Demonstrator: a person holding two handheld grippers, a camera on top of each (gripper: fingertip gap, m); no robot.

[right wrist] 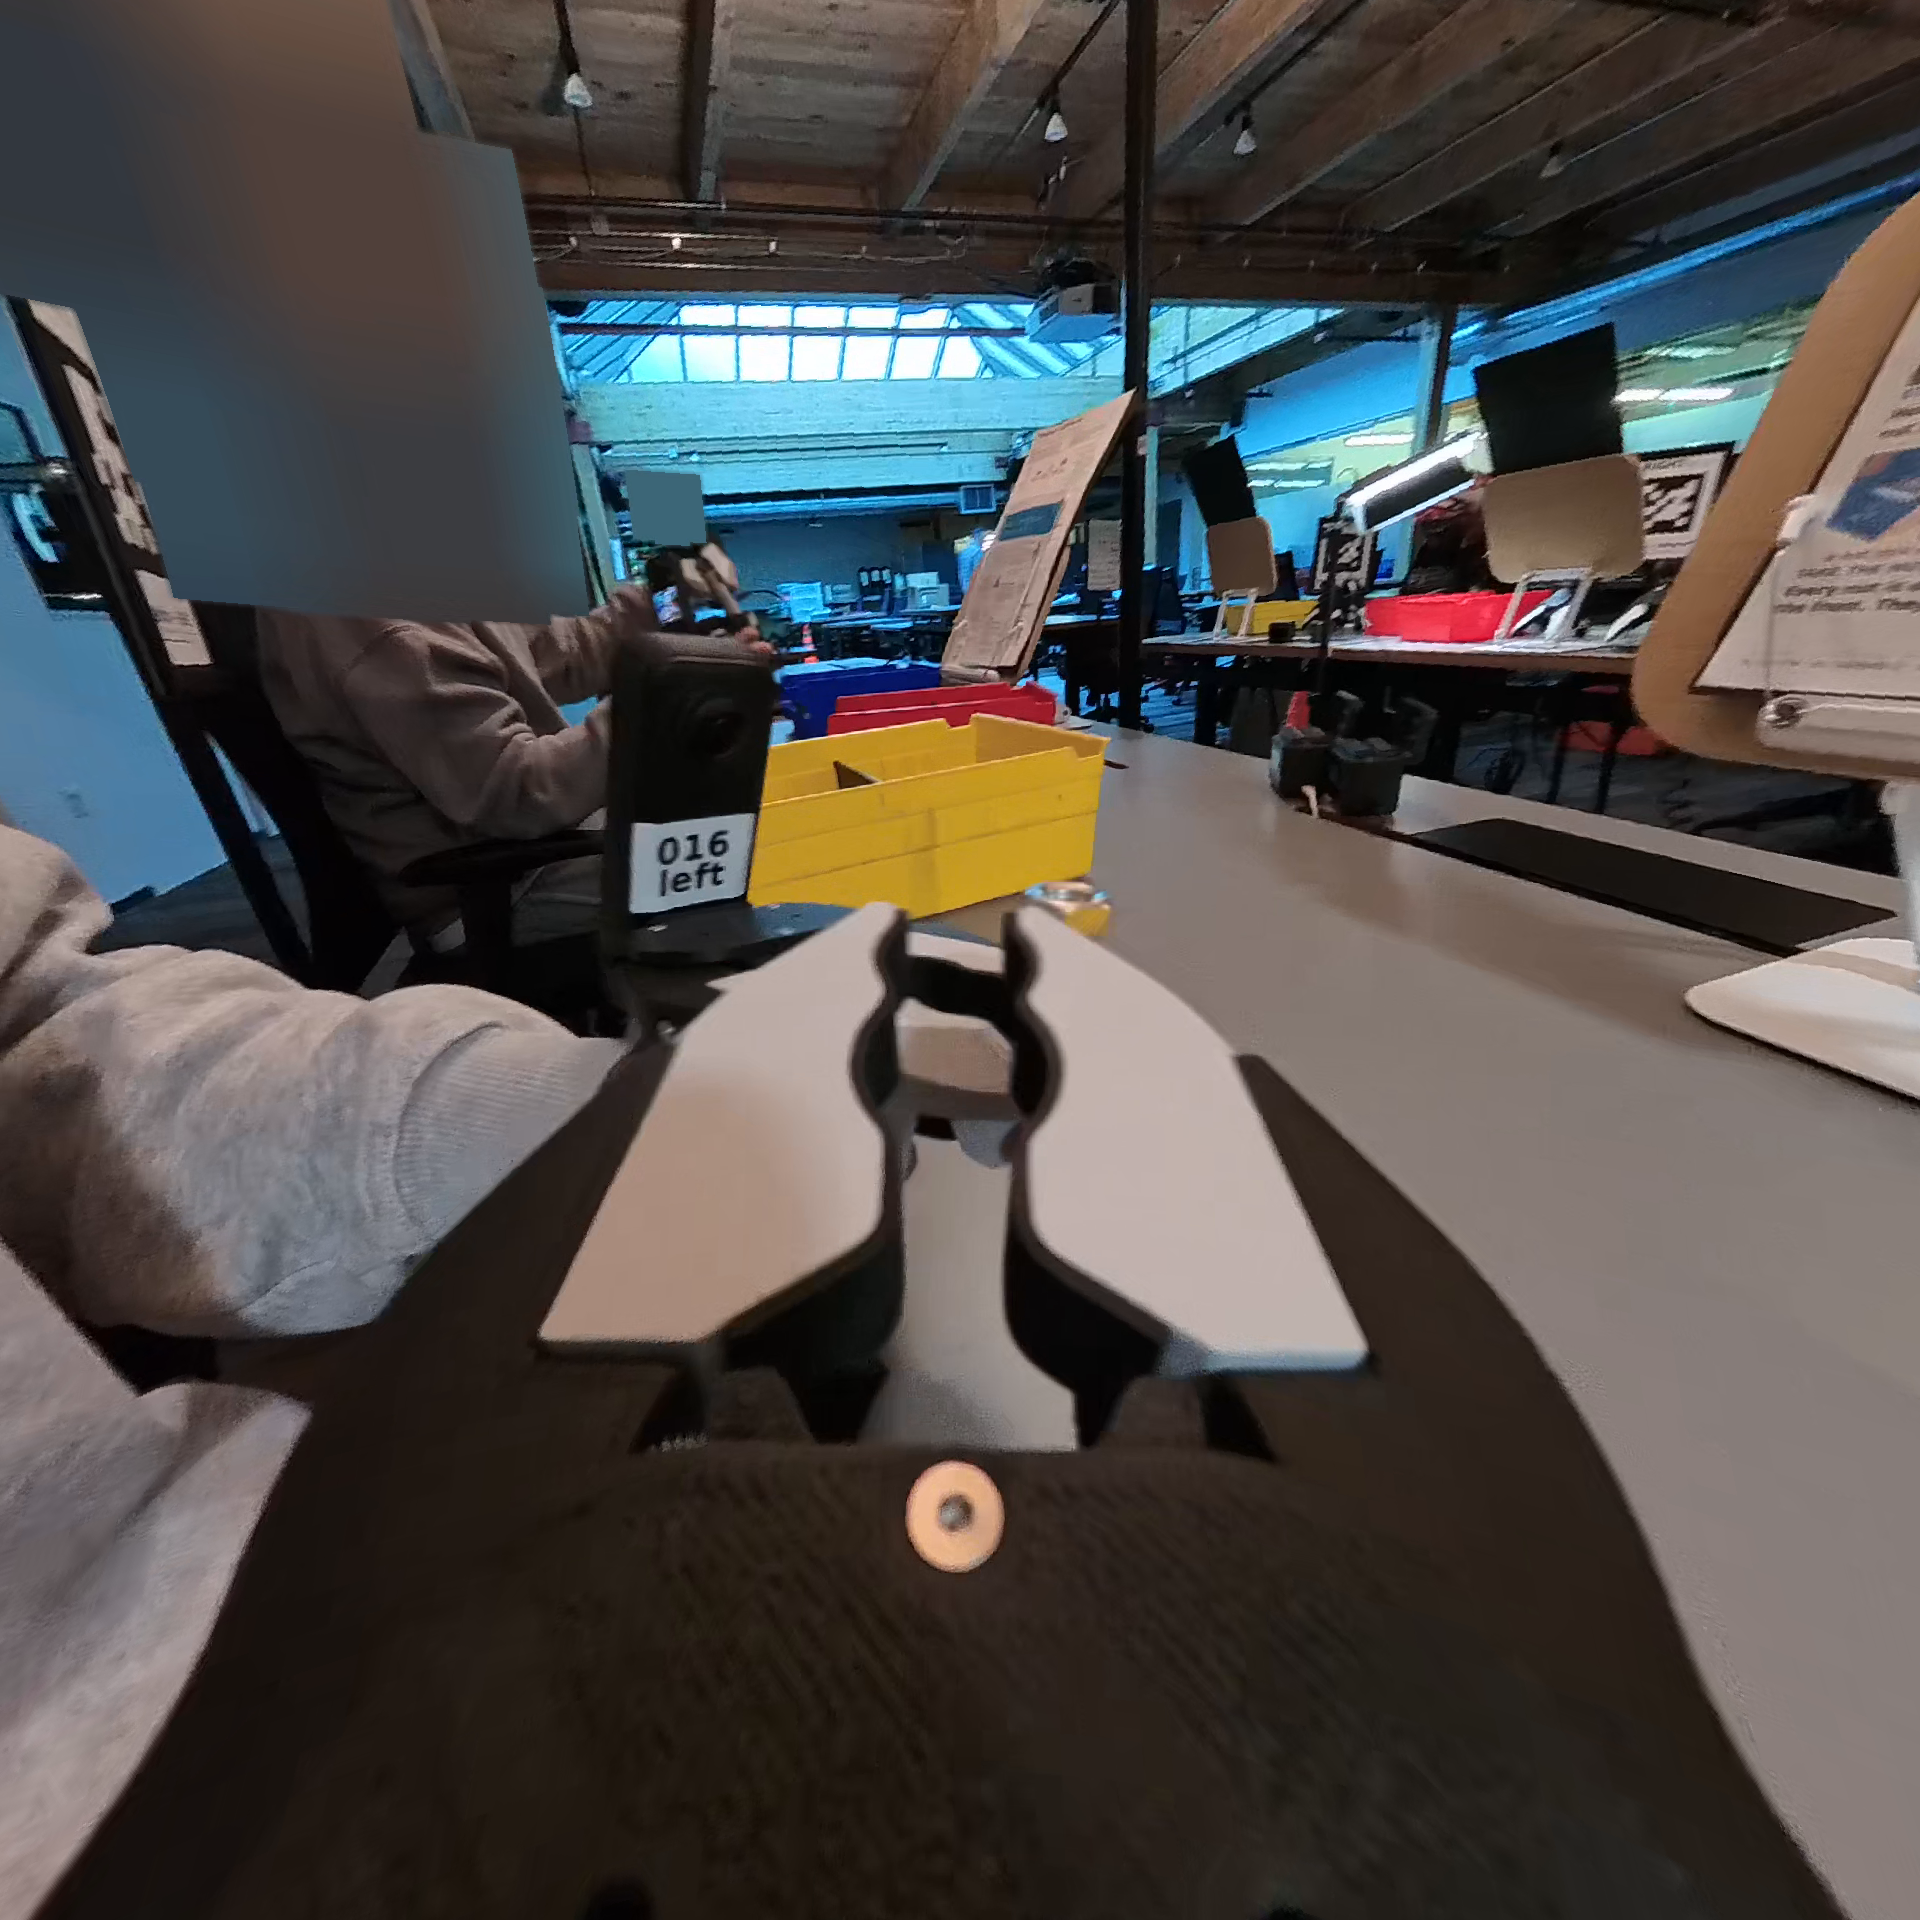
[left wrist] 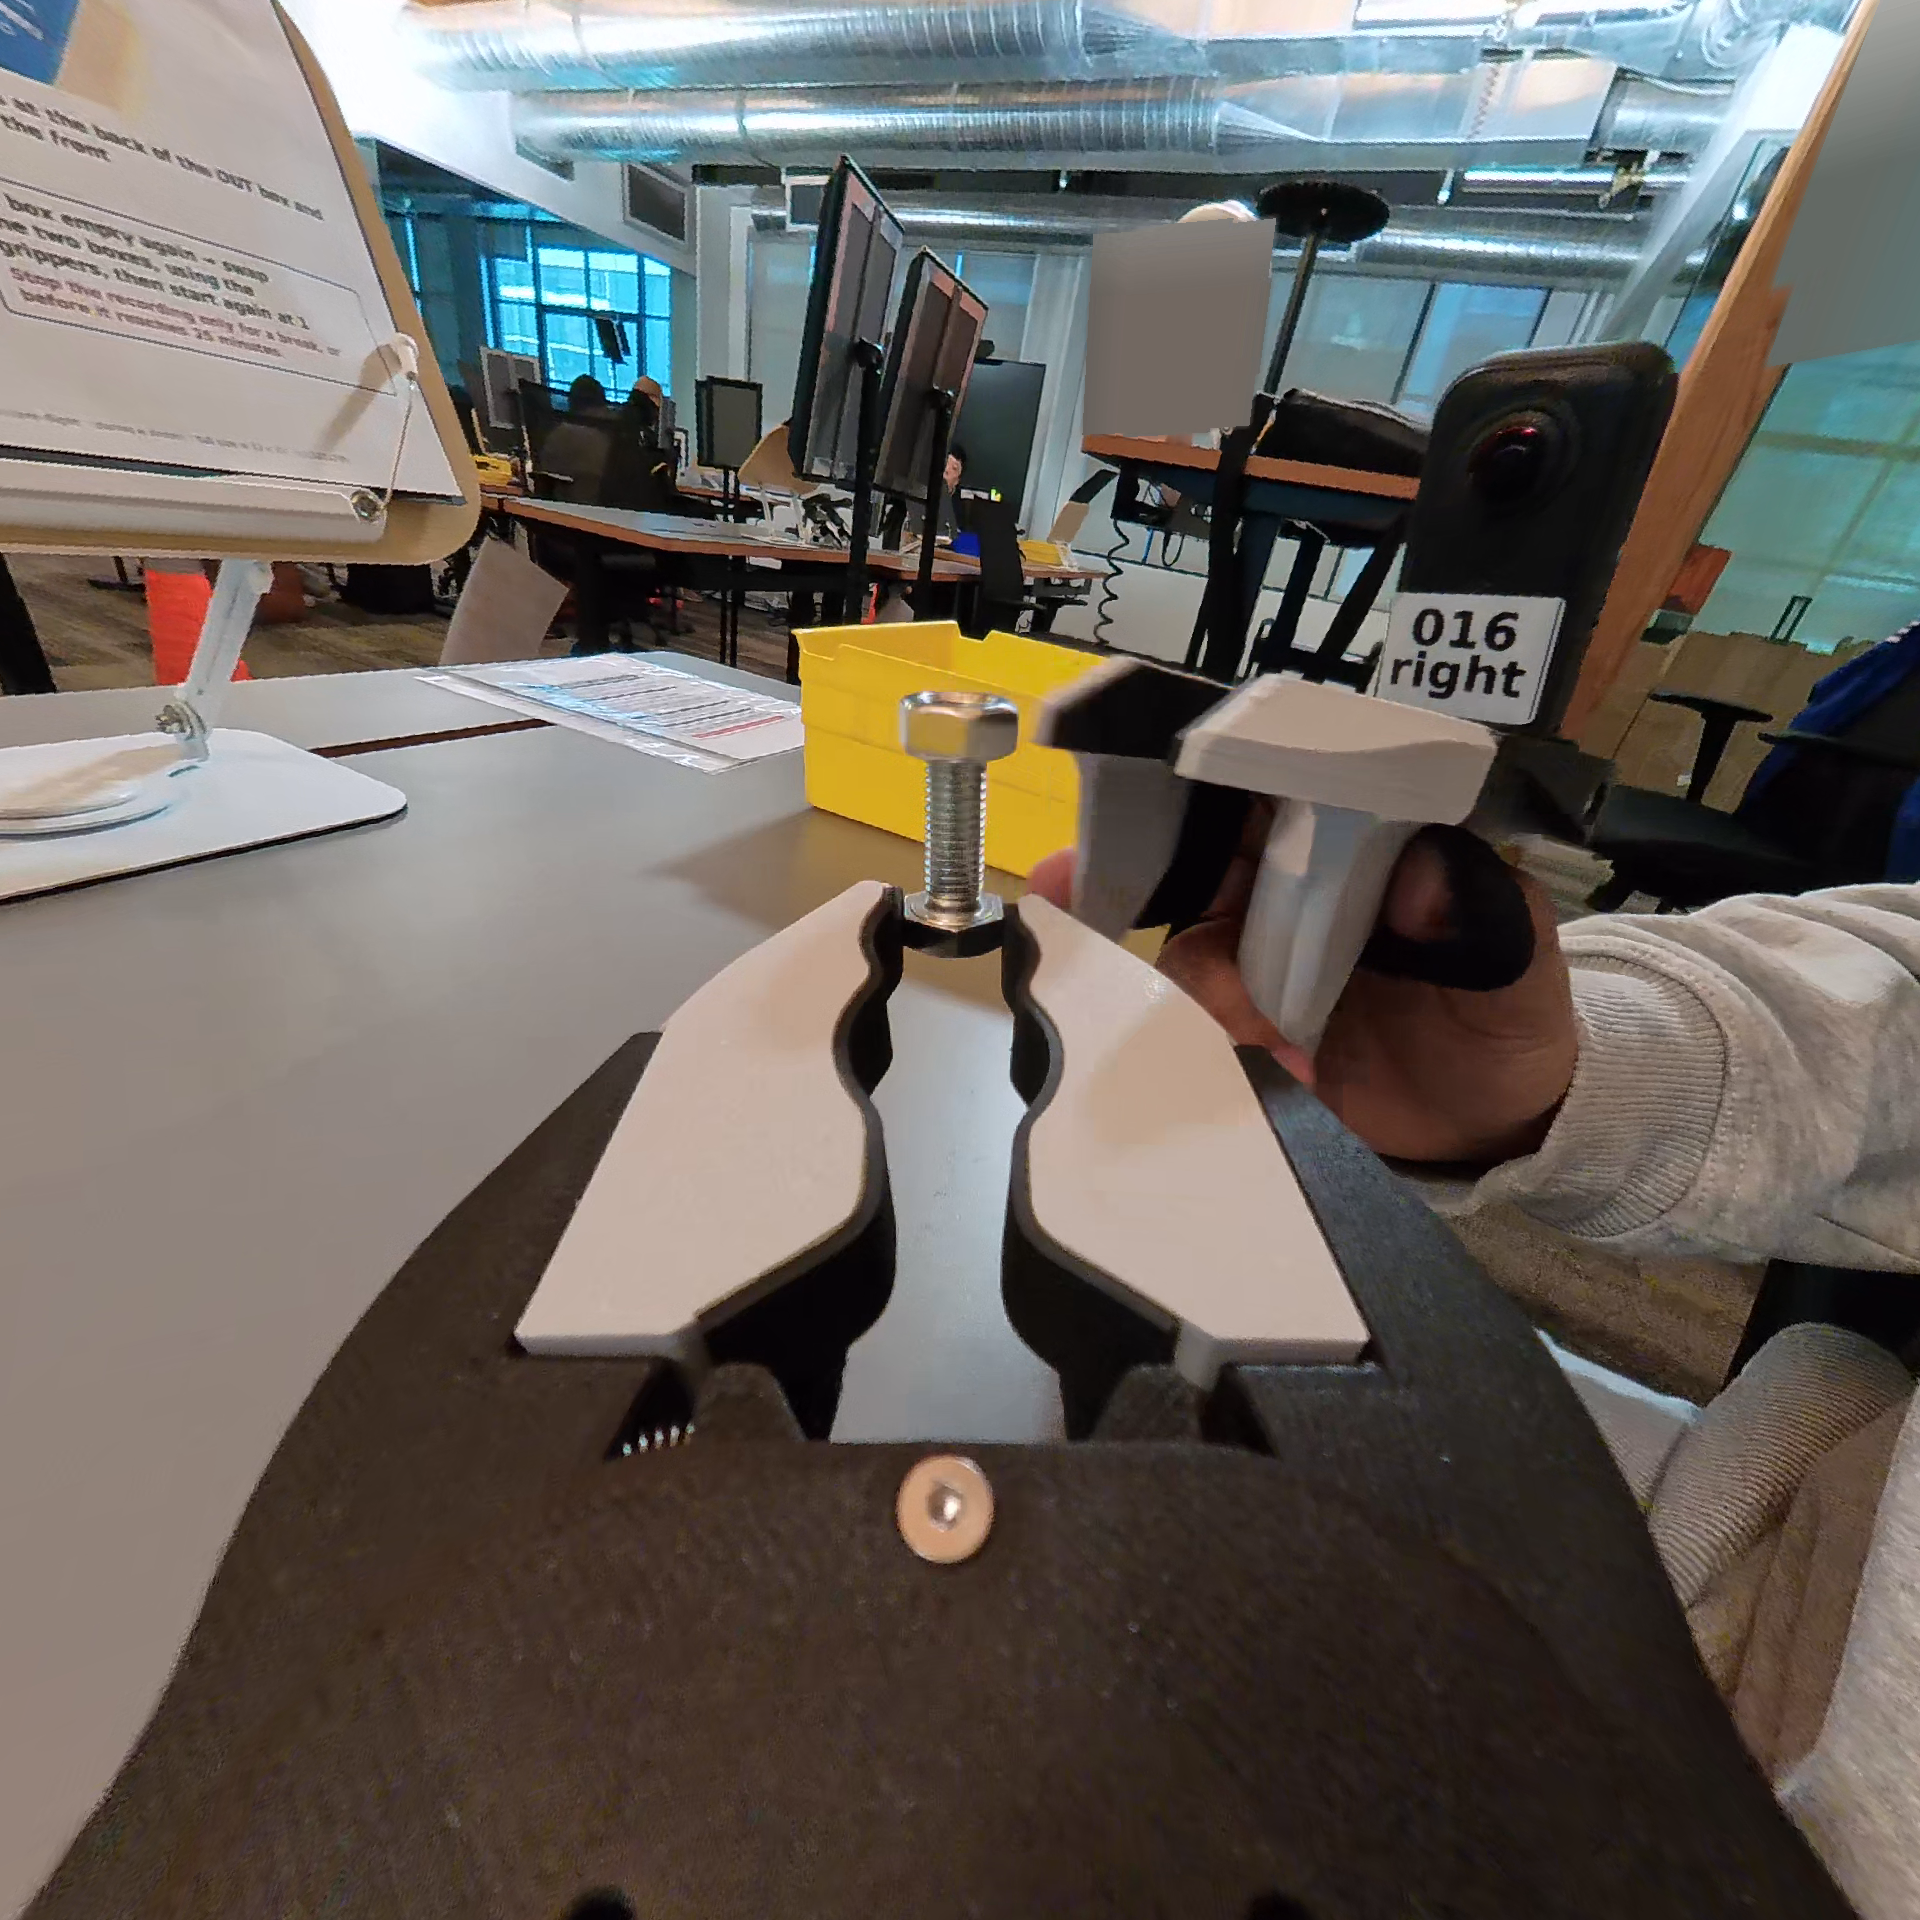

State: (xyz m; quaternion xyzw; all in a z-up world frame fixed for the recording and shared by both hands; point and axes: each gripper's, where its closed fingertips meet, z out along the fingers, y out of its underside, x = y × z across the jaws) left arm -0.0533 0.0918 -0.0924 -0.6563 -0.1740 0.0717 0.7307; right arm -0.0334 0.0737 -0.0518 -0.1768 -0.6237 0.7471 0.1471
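My left gripper [left wrist: 949, 912] is shut on the hex head of a silver bolt [left wrist: 954, 821]. The bolt stands upright above the grey table [left wrist: 416, 987], threaded shaft up, with a hex nut [left wrist: 958, 722] at its top end. My right gripper [left wrist: 1122, 727] hovers just right of the nut, not touching it, blurred and held by a hand in a grey sleeve. In the right wrist view my right gripper [right wrist: 956, 930] stands slightly open and empty. The nut [right wrist: 1070, 899] shows just beyond its right fingertip. The left gripper's fingers [right wrist: 956, 1060] show below through the gap.
A yellow bin [left wrist: 935, 675] stands on the table behind the bolt; it also shows in the right wrist view [right wrist: 935, 821], with a red bin [right wrist: 935, 707] behind. A document stand [left wrist: 187, 312] is at the left. A laminated sheet [left wrist: 623, 696] lies beyond. A seated person [right wrist: 416, 727] is nearby. My right fingertips sit around 4 cm from my left ones.
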